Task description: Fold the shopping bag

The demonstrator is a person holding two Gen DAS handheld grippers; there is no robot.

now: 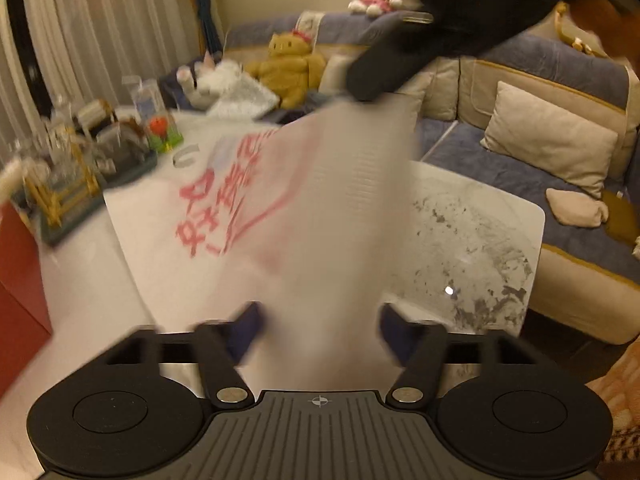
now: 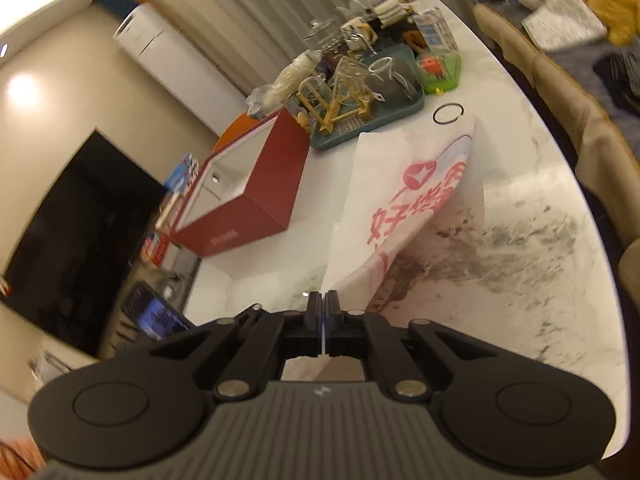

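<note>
Your right gripper [image 2: 322, 304] was pinched tight, jaws all but touching, w/ a thin white edge of the shopping bag [image 2: 404, 204] clamped between the pads. The bag was thin, semi-translucent white plastic w/ pink-red printed characters and a curved pink outline; it rose off the table [image 2: 540, 240] as a creased, slanting sheet, far end draped on the top near a thin black ring [image 2: 448, 113].

Your left gripper [image 1: 320, 320] stood partly open. In the left wrist view the bag [image 1: 312, 208] passed between the two dark blue pads as a blurred, milky sheet; can't tell whether the pads pressed on it. At the sheet's upper end a black finger of the right gripper [image 1: 384, 68] held it.

The table was glossy white marble-look w/ grey speckled veining and a rounded corner. On it: a rigid dark-red box [image 2: 256, 196], open top, white inside, and a teal tray [image 2: 360, 120] crowded w/ clear glassware and a gold wire rack. Beyond it, a soft blue-grey and beige sofa [image 1: 520, 160] w/ a square cushion and plush toys.
</note>
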